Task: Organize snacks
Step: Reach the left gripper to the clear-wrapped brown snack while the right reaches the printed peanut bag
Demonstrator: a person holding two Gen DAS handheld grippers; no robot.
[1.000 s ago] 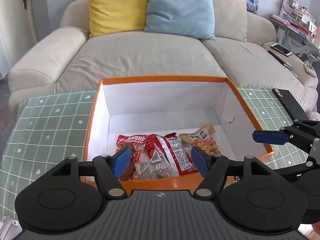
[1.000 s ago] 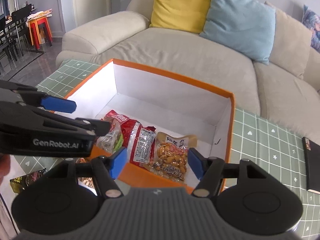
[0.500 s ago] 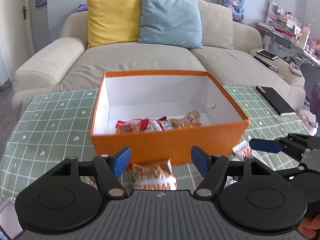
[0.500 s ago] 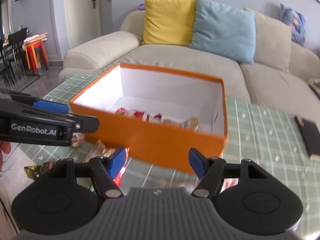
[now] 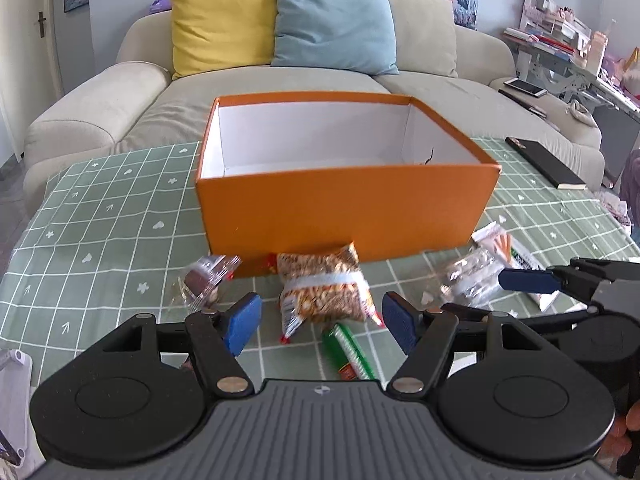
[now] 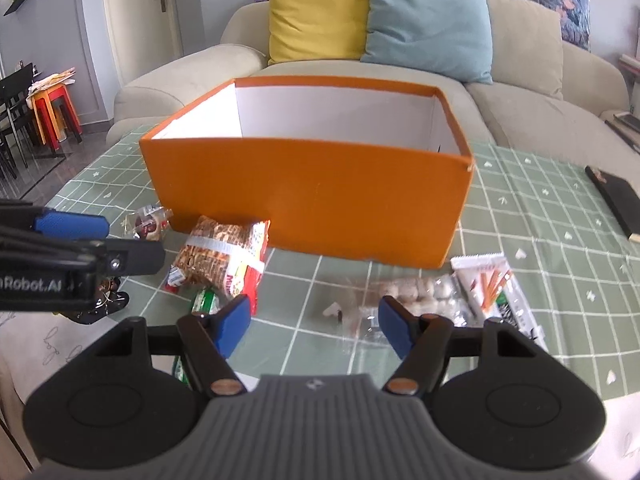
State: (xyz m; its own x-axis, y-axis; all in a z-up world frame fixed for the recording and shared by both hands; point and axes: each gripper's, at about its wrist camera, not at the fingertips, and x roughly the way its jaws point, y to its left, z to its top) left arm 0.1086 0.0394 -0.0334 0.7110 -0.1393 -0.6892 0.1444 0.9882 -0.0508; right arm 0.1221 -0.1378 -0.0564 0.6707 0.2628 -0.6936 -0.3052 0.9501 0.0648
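**Orange box behind, loose packets ahead**

Orange cardboard fills the middle of both views: the box [image 5: 348, 196] stands on the green checked tablecloth [image 5: 100, 220] in front of the sofa [image 5: 280, 92]. A second ago both cameras looked down over its rim at the packets already lying inside; now they look at its near wall from lower and further back, so the inside floor is hidden and the snacks on the table have come into view instead. Both grippers have pulled away from the box and dropped toward the cloth.

The left gripper [image 5: 320, 322] has its jaws well apart with nothing between the pads. Straight ahead of it lies a bag of golden-brown snacks [image 5: 324, 290], its far end close against the foot of the box (whether it touches the wall is hard to tell). A small clear packet with something dark inside [image 5: 204, 284] sits to its left, and a green stick packet [image 5: 348, 354] lies just nearer the camera.

The right gripper [image 6: 314, 322] is also empty, jaws about as wide as its partner's. Ahead of its right finger lie a clear bag of pale round pieces [image 6: 404, 296] and, touching it, a white packet with orange sticks printed on it [image 6: 492, 284].

The change most likely means one drop into the box is finished and the next pick is being lined up. Several packets remain outside, so the sorting looks only partly done.
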